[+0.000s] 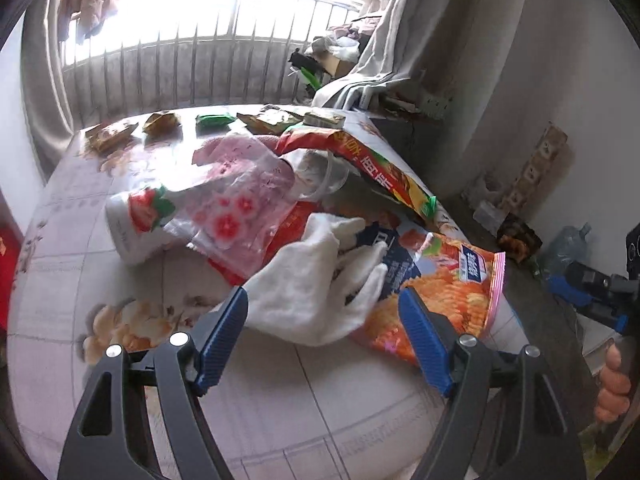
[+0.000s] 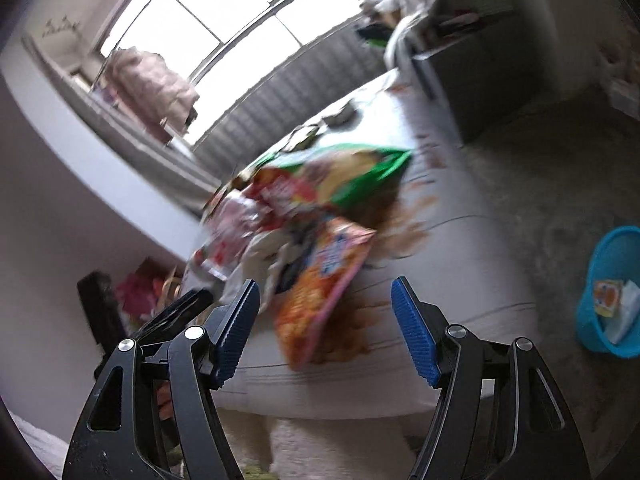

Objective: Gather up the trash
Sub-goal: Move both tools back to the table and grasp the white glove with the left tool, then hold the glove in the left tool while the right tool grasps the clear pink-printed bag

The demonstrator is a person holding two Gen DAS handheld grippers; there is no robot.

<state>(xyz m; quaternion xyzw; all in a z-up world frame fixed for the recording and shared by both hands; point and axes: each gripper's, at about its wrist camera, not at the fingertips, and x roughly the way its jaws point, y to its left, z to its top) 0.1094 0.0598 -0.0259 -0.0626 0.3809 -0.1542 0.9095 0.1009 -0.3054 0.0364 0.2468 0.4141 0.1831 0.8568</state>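
**Clerk:** Trash, item one: heap of wrappers in the middle of the table (image 1: pixel 280 420), floral cloth. Contents, please.

**Checker:** Orange crisp packet (image 1: pixel 448 292) at the near right edge, partly overhanging it. White cloth glove (image 1: pixel 316 300) lying on the heap's near side, touching the packet. Clear floral plastic bag (image 1: pixel 236 204) over a white strawberry-print bottle (image 1: pixel 136 224) on its side. Long red-and-green snack bag (image 1: pixel 384 172) propped behind. Row of small packets (image 1: pixel 160 122) along the far edge, well apart from the heap.

**Clerk:** Receptacle?

**Checker:** Blue bin (image 2: pixel 612 292) on the floor to the right of the table, already holding a few scraps.

**Clerk:** Tools?

**Checker:** Left gripper (image 1: pixel 324 332): jaws spread wide, holding nothing, low over the table with the glove lying between the fingers' line. Right gripper (image 2: pixel 324 328): jaws likewise spread and empty, off the table's corner, facing the orange packet. That view is blurred, so details there are uncertain.

**Clerk:** Step in hand?

**Checker:** By my reading, the approach to a pick; most of the heap is yet uncollected.

**Clerk:** Next move requires?

**Checker:** Probably settling on one piece, glove or orange packet, bringing the fingers either side of it, closing on a thin edge without dragging neighbours along, then carrying it to the bin.
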